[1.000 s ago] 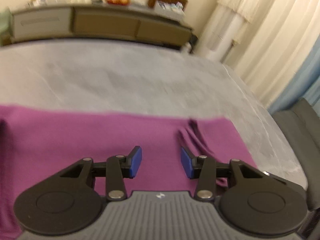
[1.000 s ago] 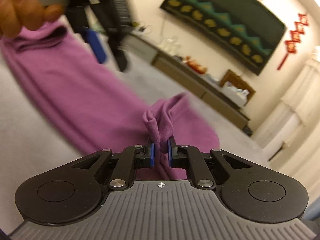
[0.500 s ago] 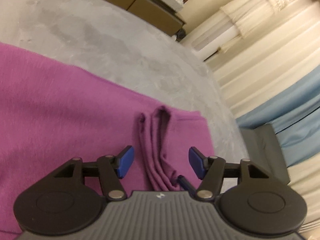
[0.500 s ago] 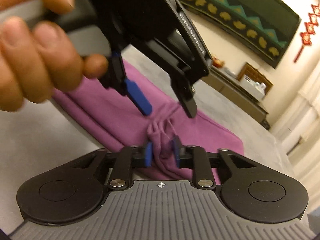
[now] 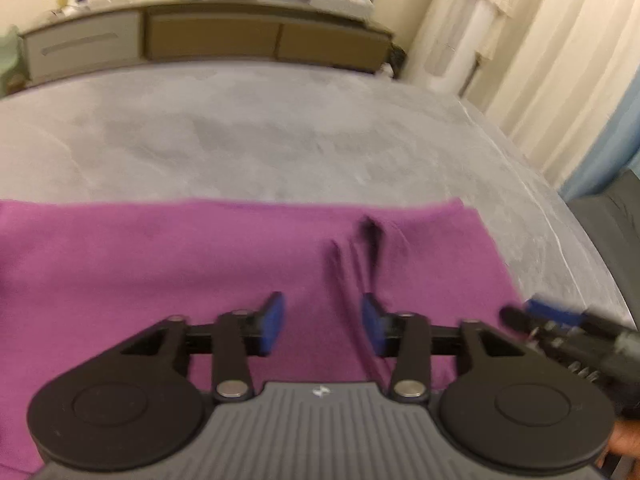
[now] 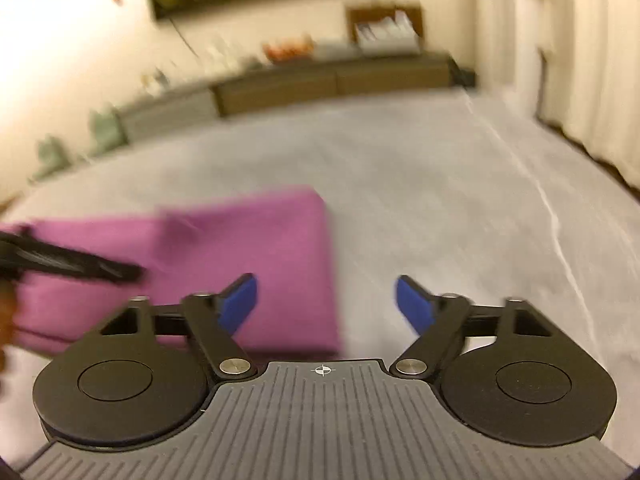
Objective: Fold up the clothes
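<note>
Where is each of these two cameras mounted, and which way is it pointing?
Left wrist: sits on the left gripper, looking along its open jaws over the purple garment on the grey surface toward a sideboard; the right gripper's tip pokes in at right.
Right wrist: sits on the right gripper, jaws open, looking past the garment's right edge; the left gripper's dark tip shows at left.
Shared: garment, grey surface, sideboard, curtains.

Grey bed surface (image 6: 440, 200) beyond and right of purple cloth (image 5: 200, 264) — open, bare. Left tongs (image 5: 323, 322) and right tongs (image 6: 326, 306) close alongside over cloth's right end — crowd each other. Low cabinet (image 5: 212, 36) at far edge.
</note>
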Tool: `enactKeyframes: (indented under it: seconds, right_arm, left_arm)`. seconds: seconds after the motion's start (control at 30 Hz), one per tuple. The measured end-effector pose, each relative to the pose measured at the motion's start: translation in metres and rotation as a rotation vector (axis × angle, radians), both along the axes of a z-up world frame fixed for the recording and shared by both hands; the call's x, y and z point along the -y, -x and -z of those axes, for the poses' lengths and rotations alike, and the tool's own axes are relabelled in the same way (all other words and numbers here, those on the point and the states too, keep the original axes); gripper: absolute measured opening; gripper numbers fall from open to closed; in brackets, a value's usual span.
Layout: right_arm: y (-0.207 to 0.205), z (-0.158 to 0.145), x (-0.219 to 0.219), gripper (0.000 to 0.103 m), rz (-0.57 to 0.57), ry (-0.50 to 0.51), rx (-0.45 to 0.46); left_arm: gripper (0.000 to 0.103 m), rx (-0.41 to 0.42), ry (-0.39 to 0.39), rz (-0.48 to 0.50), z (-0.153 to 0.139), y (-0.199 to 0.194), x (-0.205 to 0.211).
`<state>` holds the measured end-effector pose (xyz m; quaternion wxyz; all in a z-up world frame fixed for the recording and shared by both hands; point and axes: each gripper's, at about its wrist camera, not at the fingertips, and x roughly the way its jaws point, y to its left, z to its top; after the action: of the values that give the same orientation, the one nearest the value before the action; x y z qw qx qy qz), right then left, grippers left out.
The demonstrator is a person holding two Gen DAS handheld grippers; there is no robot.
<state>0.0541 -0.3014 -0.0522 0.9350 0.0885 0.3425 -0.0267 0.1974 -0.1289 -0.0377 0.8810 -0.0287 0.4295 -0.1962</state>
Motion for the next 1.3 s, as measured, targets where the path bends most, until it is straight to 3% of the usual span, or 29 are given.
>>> enactKeyframes:
  seconds: [0.03, 0.1, 0.2, 0.3, 0.37, 0.47, 0.5, 0.57, 0.6, 0.63, 0.67, 0.77, 0.87, 0.97, 1.07, 1.3]
  right_arm:
    - [0.000, 0.000, -0.003, 0.024, -0.028, -0.007, 0.002]
    - [0.010, -0.009, -0.024, 0.012, -0.082, 0.099, 0.056]
    - [0.029, -0.029, -0.066, 0.010, -0.176, 0.325, 0.184]
    - [0.040, -0.035, -0.111, 0.008, -0.275, 0.495, 0.274]
    - [0.046, -0.032, -0.137, 0.008, -0.351, 0.555, 0.313]
    - [0.052, -0.030, -0.164, 0.007, -0.446, 0.540, 0.344]
    - [0.053, -0.033, -0.166, 0.007, -0.455, 0.506, 0.351]
    - [0.053, -0.040, -0.170, 0.015, -0.473, 0.438, 0.365]
    - [0.054, -0.044, -0.172, 0.037, -0.482, 0.404, 0.372]
    - [0.054, -0.047, -0.174, 0.051, -0.491, 0.370, 0.379]
    - [0.055, -0.051, -0.176, 0.054, -0.500, 0.336, 0.386]
    - [0.056, -0.061, -0.181, 0.055, -0.525, 0.233, 0.405]
    - [0.024, -0.051, -0.172, 0.052, -0.453, 0.139, 0.312]
    - [-0.005, -0.025, -0.173, 0.037, -0.420, 0.159, 0.195]
    - [-0.027, -0.005, -0.176, 0.035, -0.411, 0.183, 0.110]
    - [-0.029, -0.024, -0.191, 0.035, -0.412, 0.246, 0.137]
  left_arm:
    - [0.055, 0.031, 0.011, 0.001, -0.007, 0.003, -0.003]
    - [0.069, 0.074, 0.059, 0.026, -0.021, 0.008, -0.005]
    - [0.086, 0.075, 0.201, 0.121, -0.036, 0.012, -0.007]
    - [0.088, 0.046, 0.273, 0.191, -0.035, 0.010, 0.000]
    - [0.086, 0.029, 0.269, 0.217, -0.030, 0.006, 0.004]
    - [0.012, -0.037, 0.214, 0.197, -0.021, -0.003, -0.003]
    - [0.010, -0.057, 0.202, 0.177, -0.021, -0.007, -0.010]
    - [0.010, -0.015, 0.208, 0.130, -0.034, -0.007, -0.040]
    - [0.010, 0.004, 0.215, 0.104, -0.041, -0.006, -0.056]
    - [0.010, 0.017, 0.234, 0.071, -0.050, -0.006, -0.076]
    - [0.010, 0.027, 0.236, 0.039, -0.055, -0.005, -0.094]
    - [0.010, 0.000, 0.176, -0.065, -0.048, -0.006, -0.134]
    - [0.010, -0.074, 0.098, -0.116, -0.023, -0.010, -0.147]
    - [0.012, -0.113, 0.023, -0.123, -0.006, -0.008, -0.146]
    - [0.016, -0.101, -0.032, -0.127, 0.002, -0.005, -0.143]
    - [0.018, -0.032, -0.080, -0.134, -0.018, 0.018, -0.146]
